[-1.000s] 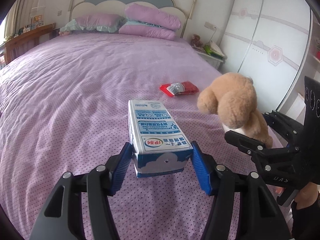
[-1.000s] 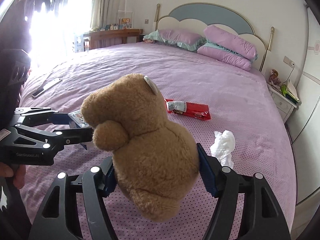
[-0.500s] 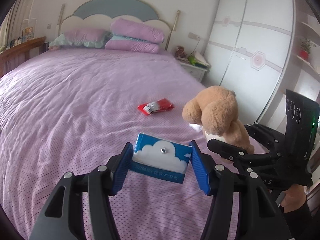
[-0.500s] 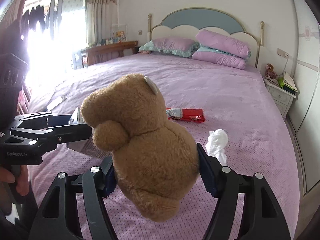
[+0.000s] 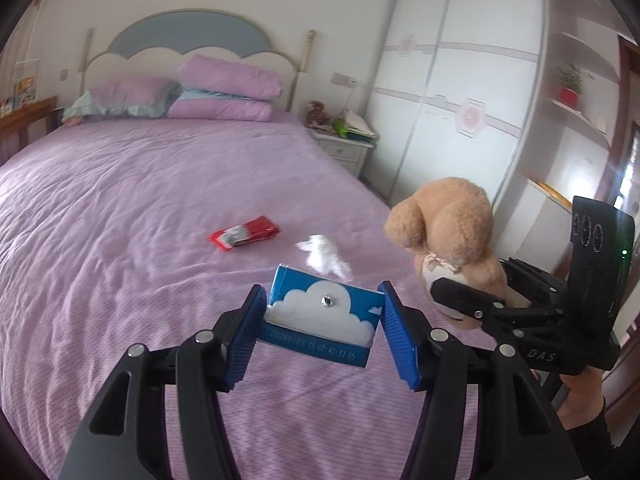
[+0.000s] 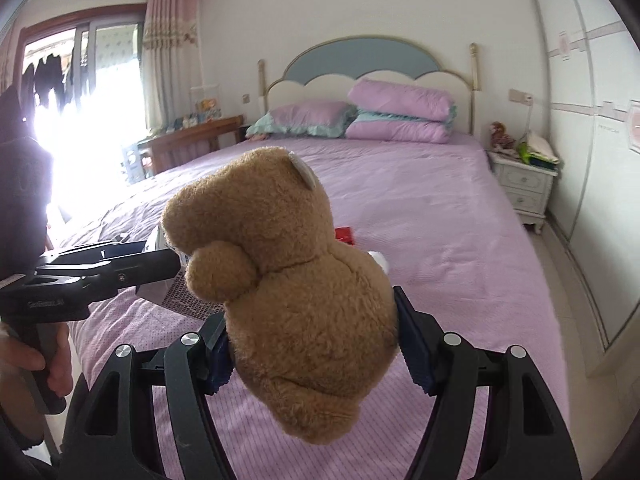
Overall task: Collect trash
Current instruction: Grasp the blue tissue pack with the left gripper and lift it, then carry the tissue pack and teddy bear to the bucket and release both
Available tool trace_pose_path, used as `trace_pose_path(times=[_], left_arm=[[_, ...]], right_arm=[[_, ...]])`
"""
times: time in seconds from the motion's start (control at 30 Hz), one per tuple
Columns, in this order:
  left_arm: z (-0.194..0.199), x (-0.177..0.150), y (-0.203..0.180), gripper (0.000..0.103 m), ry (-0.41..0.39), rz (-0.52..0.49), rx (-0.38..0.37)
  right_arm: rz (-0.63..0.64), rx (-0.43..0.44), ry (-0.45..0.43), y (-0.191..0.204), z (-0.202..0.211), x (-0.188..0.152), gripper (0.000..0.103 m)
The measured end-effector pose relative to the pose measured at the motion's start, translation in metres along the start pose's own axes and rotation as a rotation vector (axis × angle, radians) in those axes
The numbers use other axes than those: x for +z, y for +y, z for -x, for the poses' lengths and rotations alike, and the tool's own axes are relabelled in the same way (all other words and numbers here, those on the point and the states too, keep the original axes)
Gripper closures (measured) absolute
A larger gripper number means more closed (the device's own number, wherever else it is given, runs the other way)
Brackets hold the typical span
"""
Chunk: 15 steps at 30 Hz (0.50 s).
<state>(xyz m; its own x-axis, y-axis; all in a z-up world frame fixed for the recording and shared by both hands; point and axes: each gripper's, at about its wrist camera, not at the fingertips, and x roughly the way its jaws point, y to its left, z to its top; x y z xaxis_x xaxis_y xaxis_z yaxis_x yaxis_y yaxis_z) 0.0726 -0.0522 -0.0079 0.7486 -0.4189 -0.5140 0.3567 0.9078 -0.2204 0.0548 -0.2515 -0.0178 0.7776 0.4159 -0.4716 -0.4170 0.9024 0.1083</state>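
the left gripper (image 5: 322,322) clamps the milk carton (image 5: 320,316) and the right gripper (image 6: 310,342) squeezes the teddy bear (image 6: 288,272), both above the bed (image 5: 120,208), so carry them level with firm grips.

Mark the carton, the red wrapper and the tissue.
carton (image 5: 326,312): left wrist view, on its cloud-printed end face.
red wrapper (image 5: 245,233): left wrist view, on its middle.
tissue (image 5: 325,258): left wrist view, on its crumpled centre.

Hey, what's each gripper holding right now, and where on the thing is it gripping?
The left gripper clamps a blue milk carton across its two side faces, near its end. The right gripper squeezes a brown teddy bear around its lower body.
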Motion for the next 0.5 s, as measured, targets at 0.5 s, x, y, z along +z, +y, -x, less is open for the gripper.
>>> trace_pose_path(times=[0.5], left_arm=[[-0.044,-0.021,-0.141,0.045,0.107,-0.155,-0.3]], right_arm=[[-0.132,-0.326,-0.019,-0.071,0.145,-0.073,0.037]])
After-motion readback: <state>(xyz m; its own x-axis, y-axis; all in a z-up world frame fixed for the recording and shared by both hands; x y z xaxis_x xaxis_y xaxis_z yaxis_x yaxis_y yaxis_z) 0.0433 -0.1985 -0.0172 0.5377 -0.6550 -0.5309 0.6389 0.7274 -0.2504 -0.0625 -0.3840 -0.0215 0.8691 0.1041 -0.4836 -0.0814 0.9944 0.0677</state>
